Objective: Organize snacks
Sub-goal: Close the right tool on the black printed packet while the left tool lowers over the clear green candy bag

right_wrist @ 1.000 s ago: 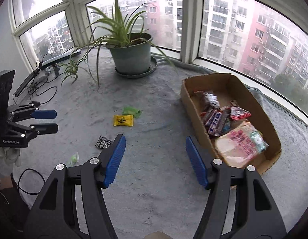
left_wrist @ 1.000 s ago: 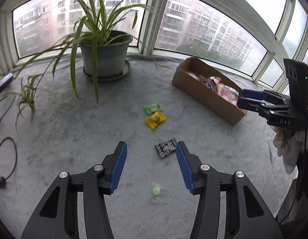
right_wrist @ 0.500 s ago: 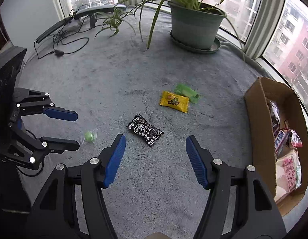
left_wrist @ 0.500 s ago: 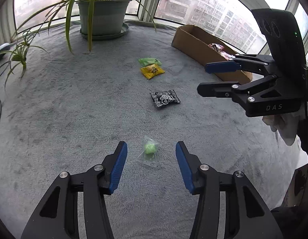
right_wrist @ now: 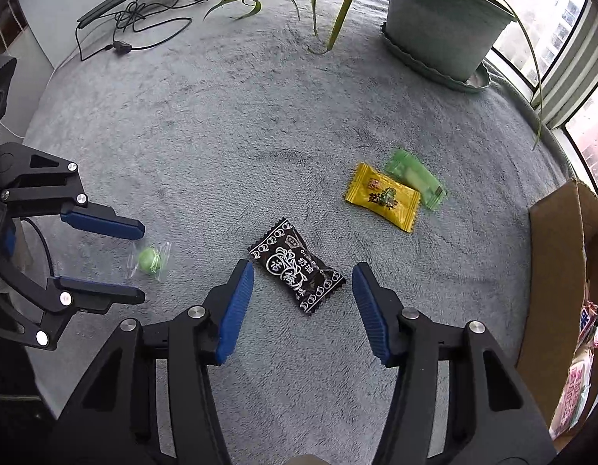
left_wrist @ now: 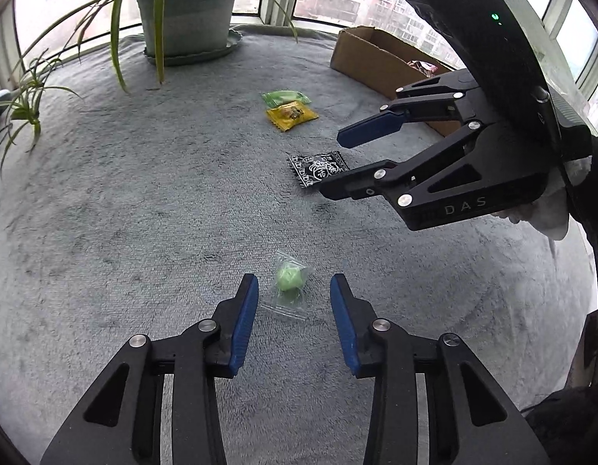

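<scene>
The left claw [left_wrist: 293,290] sits low in the middle of the left wrist view, pointing down at the grey carpet [left_wrist: 144,201]. Its jaws have just been closing, but they are not gripping: the small clear packet with a green candy [left_wrist: 288,283] lies on the carpet between the blue pads [left_wrist: 243,321], and the pads do not touch it. In the right wrist view the right claw [right_wrist: 303,277] is at the bottom middle. Its jaws have just been closing too, and they are also apart and holding nothing. The black snack packet [right_wrist: 297,267] lies flat on the carpet between its pads, not pressed by them. The yellow snack packet [right_wrist: 382,195] lies to the upper right of the black one, with the green snack packet [right_wrist: 415,176] touching it and partly tucked under its edge. The cardboard box [right_wrist: 554,271] is at the right edge of that view, with more wrapped snacks [right_wrist: 574,391] inside. A potted plant [right_wrist: 446,15] stands on a saucer at the upper right, by the window. Black cables [right_wrist: 124,35] lie at the upper left.
</scene>
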`<state>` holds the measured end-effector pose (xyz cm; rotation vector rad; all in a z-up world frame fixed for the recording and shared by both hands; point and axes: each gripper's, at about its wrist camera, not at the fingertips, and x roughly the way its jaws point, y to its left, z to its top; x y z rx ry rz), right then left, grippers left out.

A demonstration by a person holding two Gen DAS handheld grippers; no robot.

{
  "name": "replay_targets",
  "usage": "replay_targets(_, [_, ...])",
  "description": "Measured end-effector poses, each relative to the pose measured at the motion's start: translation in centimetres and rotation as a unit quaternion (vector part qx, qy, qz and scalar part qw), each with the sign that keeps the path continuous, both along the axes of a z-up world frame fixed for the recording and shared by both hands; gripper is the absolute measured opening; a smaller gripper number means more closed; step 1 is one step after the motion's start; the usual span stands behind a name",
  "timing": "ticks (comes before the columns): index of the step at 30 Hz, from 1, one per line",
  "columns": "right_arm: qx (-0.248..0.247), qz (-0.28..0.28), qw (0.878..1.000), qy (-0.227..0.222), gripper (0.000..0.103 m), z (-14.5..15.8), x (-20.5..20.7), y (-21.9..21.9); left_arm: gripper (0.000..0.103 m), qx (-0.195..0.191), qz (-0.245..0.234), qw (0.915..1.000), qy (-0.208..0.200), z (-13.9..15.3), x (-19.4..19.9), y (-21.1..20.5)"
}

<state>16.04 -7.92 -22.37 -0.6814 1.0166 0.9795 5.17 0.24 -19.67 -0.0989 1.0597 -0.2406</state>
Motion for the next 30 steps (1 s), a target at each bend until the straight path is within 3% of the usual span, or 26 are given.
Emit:
replay_targets(8, [-0.004,0.013,1.000,0.005,0.053,-0.5,0.5,0.8,0.029,0.009,-0.005,0.9999,-0.001,-0.4,0.2,-0.2])
replay_targets(11, [-0.002,0.012,1.000,0.008,0.046,-0.4,0.6,0.8,0.022,0.014,-0.002,0.9999,-0.004,-0.4,0.2,-0.2])
replay_targets(18, [-0.005,0.017,1.000,0.004,0.036,-0.4,0.1,0.8,0.022,0.016,-0.006,0.9998,-0.010,-0.5,0.1,-0.3])
replay_targets(21, [-0.001,0.006,1.000,0.006,0.027,-0.3,0.3,0.6,0.022,0.022,-0.009,0.9996,-0.013,-0.5,0.0,-0.4])
replay_targets(30, [0.016,-0.017,1.000,0.007,0.026,0.1,0.5,-0.5,0.021,0.013,0.001,0.9999,-0.011,-0.3,0.0,-0.2])
